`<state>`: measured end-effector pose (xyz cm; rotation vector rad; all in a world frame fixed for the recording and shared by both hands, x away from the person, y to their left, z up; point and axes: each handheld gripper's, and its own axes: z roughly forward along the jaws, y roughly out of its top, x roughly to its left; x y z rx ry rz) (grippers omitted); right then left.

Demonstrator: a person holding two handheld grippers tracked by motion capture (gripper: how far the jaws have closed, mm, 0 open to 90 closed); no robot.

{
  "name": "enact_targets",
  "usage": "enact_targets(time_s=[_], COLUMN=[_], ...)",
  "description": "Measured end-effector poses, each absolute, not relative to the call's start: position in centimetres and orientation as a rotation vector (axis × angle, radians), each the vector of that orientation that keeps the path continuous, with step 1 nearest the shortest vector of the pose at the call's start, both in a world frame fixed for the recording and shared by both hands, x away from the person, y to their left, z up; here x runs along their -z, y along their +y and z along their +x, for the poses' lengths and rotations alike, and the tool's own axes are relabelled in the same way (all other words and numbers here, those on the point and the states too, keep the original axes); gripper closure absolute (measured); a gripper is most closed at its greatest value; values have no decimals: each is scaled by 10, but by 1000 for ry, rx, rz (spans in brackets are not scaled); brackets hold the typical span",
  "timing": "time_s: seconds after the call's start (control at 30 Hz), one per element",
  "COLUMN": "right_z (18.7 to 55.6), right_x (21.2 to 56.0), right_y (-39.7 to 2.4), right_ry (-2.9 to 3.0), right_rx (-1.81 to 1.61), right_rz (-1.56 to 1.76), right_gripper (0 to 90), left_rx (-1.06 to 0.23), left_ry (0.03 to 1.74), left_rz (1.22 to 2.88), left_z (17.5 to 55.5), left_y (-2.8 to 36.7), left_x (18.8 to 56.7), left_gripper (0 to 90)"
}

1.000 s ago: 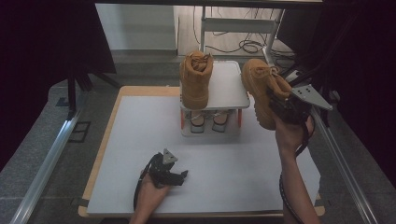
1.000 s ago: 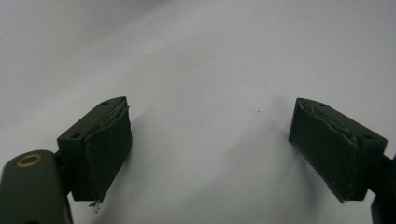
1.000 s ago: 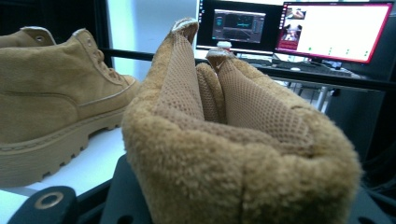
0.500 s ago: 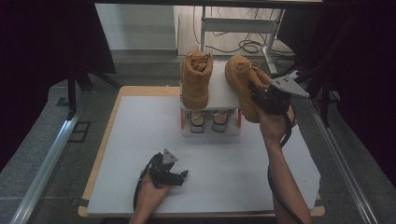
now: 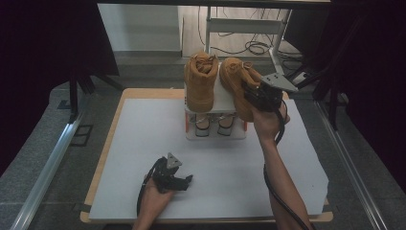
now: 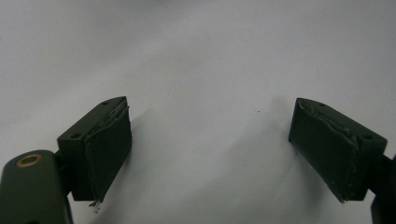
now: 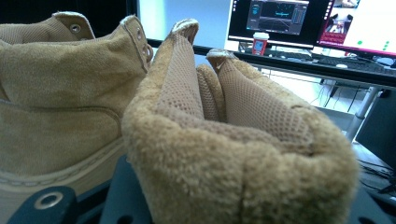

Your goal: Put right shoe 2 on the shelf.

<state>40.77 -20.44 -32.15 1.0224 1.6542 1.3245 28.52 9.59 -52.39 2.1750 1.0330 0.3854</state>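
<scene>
High view: a small white rack [image 5: 215, 135] stands at the far middle of the white table [image 5: 143, 124], and everything here is placed against it. On its top shelf, at the left side, one tan boot [image 5: 200, 82] stands upright with its toe toward the person. A second tan boot [image 5: 238, 86] is held at the right side of that shelf, close beside the first one and tilted, its sole over the rack's right edge; whether it rests on the shelf I cannot tell. The right gripper [image 5: 254, 98] grasps this second boot at its collar, with the person's right hand [image 5: 268, 122] just right of the rack's front corner. On the rack's lower shelf a pair of light shoes [image 5: 214, 125] shows between the posts.

In the right gripper view the padded collar of the held boot [image 7: 233, 154] sits between the black jaws, which are clamped on it, while the other boot [image 7: 60, 102] stands just to its left.

Well in front of the rack, toward the person, the left gripper [image 5: 178, 181] lies low on the table. The left gripper view shows its jaws wide apart, with bare table surface [image 6: 205, 93] between them.
</scene>
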Motion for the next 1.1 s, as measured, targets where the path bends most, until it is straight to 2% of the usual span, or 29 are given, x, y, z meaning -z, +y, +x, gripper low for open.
enact_targets(time_s=[0.53,0.73,0.83,1.03,1.1], right_z=[437,446,445,445,444], right_x=[321,321,323,325,325], right_y=[-188,-186,-186,-182,-182], right_ry=[1680,1686,1684,1656,1663], right_rx=[-1316,-1322,-1323,-1300,-1292], right_rz=[1026,1026,1019,1023,1022], right_gripper=[551,524,452,249,215], left_rx=[-384,-384,-384,-385,-386], left_ry=[1030,1030,1030,1033,1033], left_rz=[2179,2178,2179,2175,2175], left_z=[285,285,285,285,285], left_y=[96,96,96,96,96], left_x=[524,524,524,524,524], left_gripper=[132,132,132,132,132])
